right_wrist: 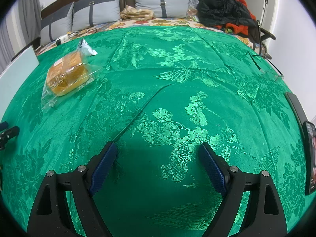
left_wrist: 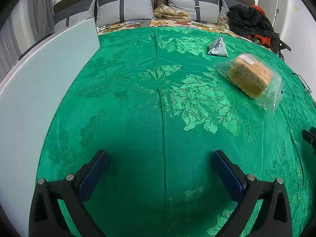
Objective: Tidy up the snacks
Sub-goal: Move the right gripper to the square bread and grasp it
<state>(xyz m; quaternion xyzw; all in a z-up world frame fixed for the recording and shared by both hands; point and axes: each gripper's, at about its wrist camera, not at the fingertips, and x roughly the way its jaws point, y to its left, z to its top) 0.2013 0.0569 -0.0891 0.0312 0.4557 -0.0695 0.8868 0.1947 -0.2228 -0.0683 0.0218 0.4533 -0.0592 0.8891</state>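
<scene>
A golden cake in a clear plastic wrapper (left_wrist: 250, 77) lies on the green floral cloth (left_wrist: 138, 102), far right in the left wrist view and far left in the right wrist view (right_wrist: 67, 73). A small pyramid-shaped white and blue snack packet (left_wrist: 217, 47) sits just behind it; the right wrist view shows it partly hidden by the cake (right_wrist: 86, 48). My left gripper (left_wrist: 161, 158) is open and empty, low over the cloth, well short of both snacks. My right gripper (right_wrist: 158, 150) is open and empty, to the right of the snacks.
A pale board (left_wrist: 39, 83) lies along the cloth's left side. Grey pillows (left_wrist: 126, 7), a beige cloth bundle (left_wrist: 169, 13) and a black and red clothes pile (left_wrist: 250, 21) lie behind. A phone (right_wrist: 311, 158) and glasses (right_wrist: 270, 73) rest at the right edge.
</scene>
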